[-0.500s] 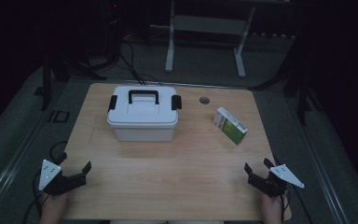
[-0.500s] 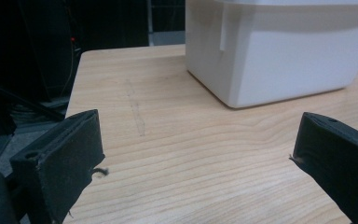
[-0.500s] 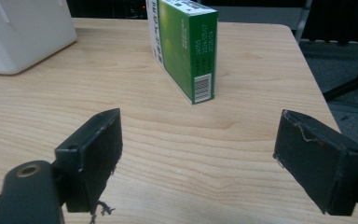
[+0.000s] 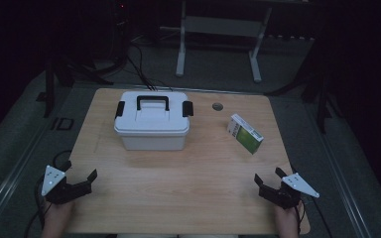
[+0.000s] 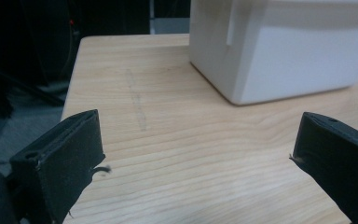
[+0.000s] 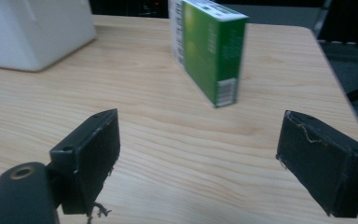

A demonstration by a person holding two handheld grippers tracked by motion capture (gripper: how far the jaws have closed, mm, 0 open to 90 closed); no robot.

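Note:
A white lidded storage box [image 4: 152,120] with a black handle and black side latches stands on the wooden table [image 4: 188,173], left of centre toward the far side; its corner shows in the left gripper view [image 5: 279,46]. A green and white carton [image 4: 245,134] stands on its long edge to the right of the box, seen close ahead in the right gripper view [image 6: 208,46]. My left gripper [image 4: 81,172] rests open at the table's near left corner. At the near right, my right gripper [image 4: 268,177] is open too. Nothing lies between either pair of jaws.
A small round grommet [image 4: 217,106] sits in the tabletop behind the carton. Beyond the table, a metal stand [image 4: 218,29] and cables lie on the dark floor. Bare wood stretches between the grippers and the two objects.

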